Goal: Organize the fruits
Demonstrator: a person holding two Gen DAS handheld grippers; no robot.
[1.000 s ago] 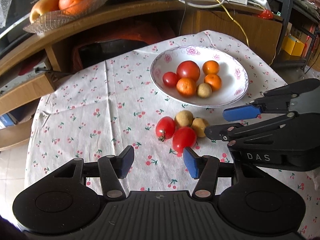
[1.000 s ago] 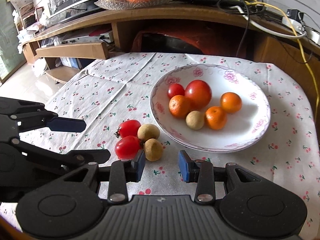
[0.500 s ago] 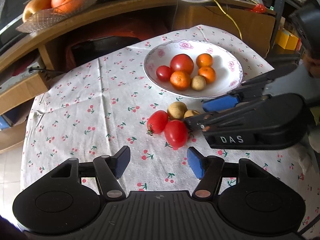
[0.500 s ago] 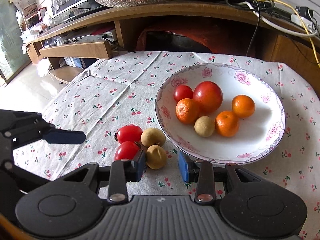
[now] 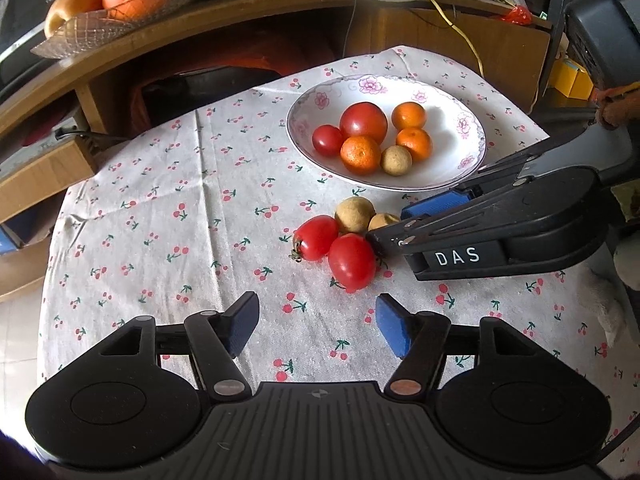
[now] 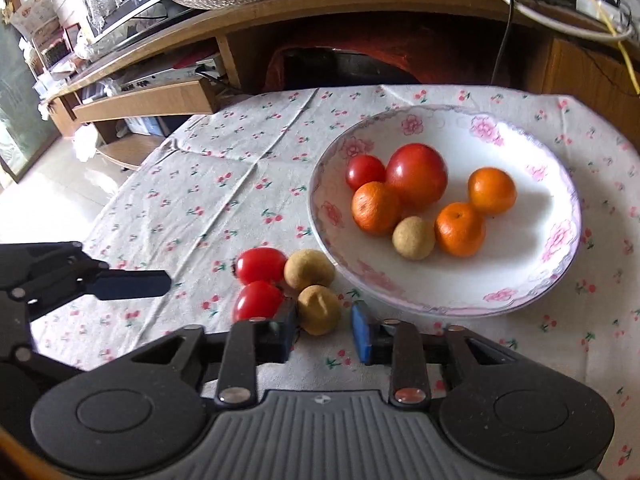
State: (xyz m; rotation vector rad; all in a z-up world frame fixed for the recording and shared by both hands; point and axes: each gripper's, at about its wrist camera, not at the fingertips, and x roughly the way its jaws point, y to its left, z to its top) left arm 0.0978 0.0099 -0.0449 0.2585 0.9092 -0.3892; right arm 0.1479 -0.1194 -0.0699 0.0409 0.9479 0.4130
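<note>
A white floral bowl (image 5: 460, 160) (image 6: 532, 280) holds two tomatoes, three small oranges and one tan round fruit. In front of it, on the cherry-print cloth, lie two red tomatoes (image 5: 351, 261) (image 6: 256, 300) and two tan round fruits. My right gripper (image 6: 323, 333) (image 5: 387, 224) is low over the cloth and open, its pads on either side of the nearer tan fruit (image 6: 319, 309) (image 5: 382, 221). The other tan fruit (image 5: 354, 214) (image 6: 309, 269) sits just behind it. My left gripper (image 5: 318, 322) is open and empty, short of the tomatoes; one of its fingers (image 6: 132, 283) shows at the left.
A glass dish of large oranges (image 5: 120, 4) stands on the curved wooden shelf (image 5: 240, 20) behind the table, with cables (image 5: 452, 8) trailing over it. The table's edge (image 5: 48, 280) drops to the floor on the left. Bare cloth lies left of the fruit.
My right gripper has moved forward and down, so the nearer tan fruit now sits between its pads. The left gripper has hardly moved and stays open.
</note>
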